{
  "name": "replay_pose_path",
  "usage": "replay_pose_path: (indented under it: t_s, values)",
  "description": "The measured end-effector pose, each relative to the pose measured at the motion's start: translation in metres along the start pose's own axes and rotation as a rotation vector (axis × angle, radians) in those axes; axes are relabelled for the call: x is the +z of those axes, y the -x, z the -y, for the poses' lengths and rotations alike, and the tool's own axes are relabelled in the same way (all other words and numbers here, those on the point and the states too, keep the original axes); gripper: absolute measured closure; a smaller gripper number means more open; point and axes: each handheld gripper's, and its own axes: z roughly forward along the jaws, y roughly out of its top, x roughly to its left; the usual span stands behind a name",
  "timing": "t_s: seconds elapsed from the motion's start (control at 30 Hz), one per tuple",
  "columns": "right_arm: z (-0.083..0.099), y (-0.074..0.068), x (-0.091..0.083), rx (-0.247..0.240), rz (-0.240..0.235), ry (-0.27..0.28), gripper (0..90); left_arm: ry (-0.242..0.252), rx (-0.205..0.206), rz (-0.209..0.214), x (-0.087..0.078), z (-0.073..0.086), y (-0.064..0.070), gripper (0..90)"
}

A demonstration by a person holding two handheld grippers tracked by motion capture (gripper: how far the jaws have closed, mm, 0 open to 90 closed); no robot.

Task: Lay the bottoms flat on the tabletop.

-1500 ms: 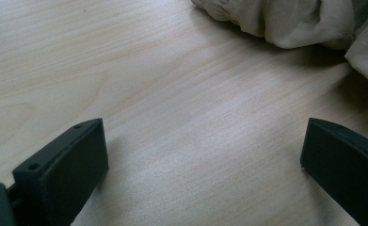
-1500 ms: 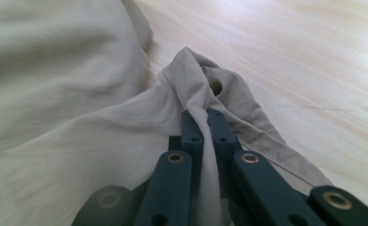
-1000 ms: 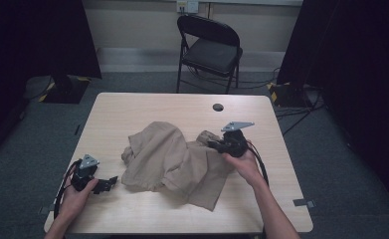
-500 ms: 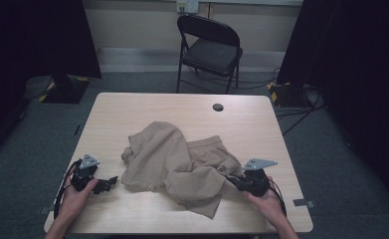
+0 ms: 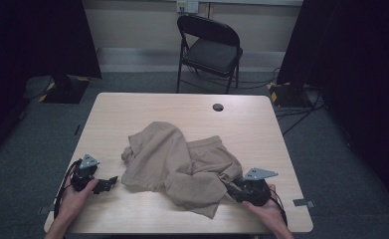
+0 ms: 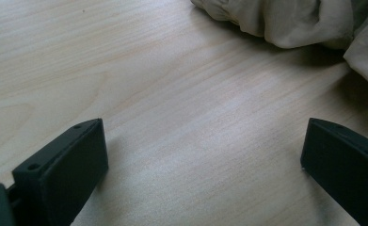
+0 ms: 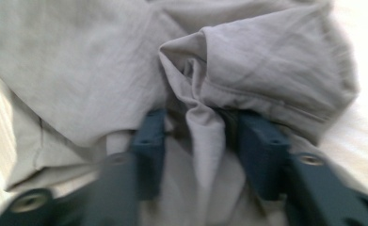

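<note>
Right gripper (image 5: 236, 188) shifted slightly nearer, jaws pinching fold of crumpled tan cloth (image 5: 178, 162); left gripper (image 5: 108, 182) wide open, resting on pale wood table (image 5: 152, 112).

A crumpled garment (image 5: 179, 167) lies on the middle of the desk (image 5: 261, 129). The left tongs (image 5: 113, 181) rest near the desk's near-left corner, just left of the garment. The right tongs (image 5: 232, 187) sit at its near-right edge. A chair (image 5: 209, 50) stands beyond the far side.

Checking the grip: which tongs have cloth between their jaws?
The right tongs: a fold of the tan shorts sits between them. The left tongs gape over bare table.
</note>
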Motion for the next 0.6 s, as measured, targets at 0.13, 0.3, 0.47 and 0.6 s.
replay_pose_path:
  t_s: [0.13, 0.3, 0.47, 0.6]
  values:
    - [-0.009, 0.009, -0.021, 0.035, 0.019, 0.062, 33.6, 0.0, -0.001, 0.0, 0.0, 0.0, 0.0, 0.5]
    - [-0.017, 0.023, -0.038, 0.067, 0.071, 0.129, 31.8, 0.001, -0.005, 0.002, 0.0, 0.0, 0.0, 0.5]
    - [-0.018, 0.053, -0.021, 0.113, 0.173, 0.068, 29.1, -0.001, -0.003, 0.0, 0.002, -0.001, 0.0, 0.0]
    - [-0.016, 0.07, -0.001, 0.122, 0.234, 0.01, 25.3, -0.003, -0.006, -0.005, 0.003, -0.003, 0.0, 0.0]
